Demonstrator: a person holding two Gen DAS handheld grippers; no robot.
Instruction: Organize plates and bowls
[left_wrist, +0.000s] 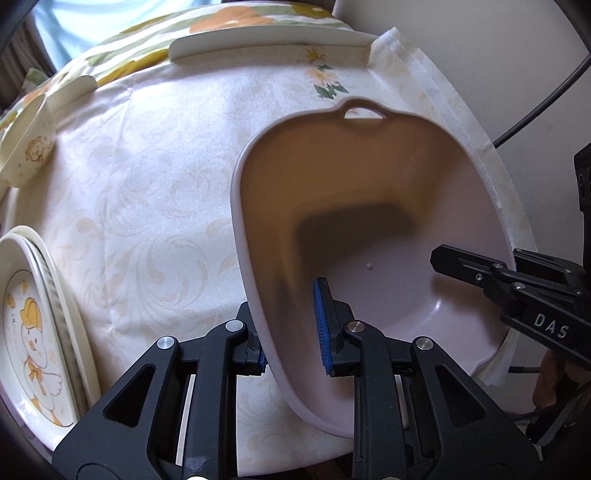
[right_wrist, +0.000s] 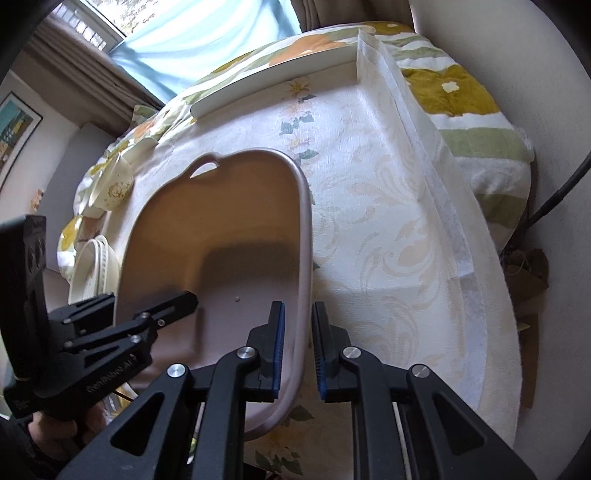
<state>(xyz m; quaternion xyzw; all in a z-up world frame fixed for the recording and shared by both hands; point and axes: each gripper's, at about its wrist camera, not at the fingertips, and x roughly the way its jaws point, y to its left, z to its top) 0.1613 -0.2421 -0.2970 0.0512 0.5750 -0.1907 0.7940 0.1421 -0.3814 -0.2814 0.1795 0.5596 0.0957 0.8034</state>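
Note:
A pale pink plastic basin (left_wrist: 369, 236) with a handle cut-out at its far end is over the white patterned tablecloth (left_wrist: 147, 221); it holds nothing. My left gripper (left_wrist: 291, 339) is shut on the basin's left rim, one blue pad inside the wall and one outside. My right gripper (right_wrist: 298, 332) is shut on the right rim of the basin (right_wrist: 229, 236) in the same way. Each gripper shows in the other's view: the right gripper (left_wrist: 476, 273), the left gripper (right_wrist: 142, 301). A stack of cream plates (left_wrist: 33, 314) with a duck picture lies at the left.
A cream bowl (left_wrist: 29, 147) with a printed figure stands at the far left, a small plate (left_wrist: 77, 86) behind it. A large cream plate (left_wrist: 266, 40) lies at the table's far edge. The stack of plates (right_wrist: 92, 266) and the bowl (right_wrist: 114, 181) sit left of the basin. A wall runs along the right.

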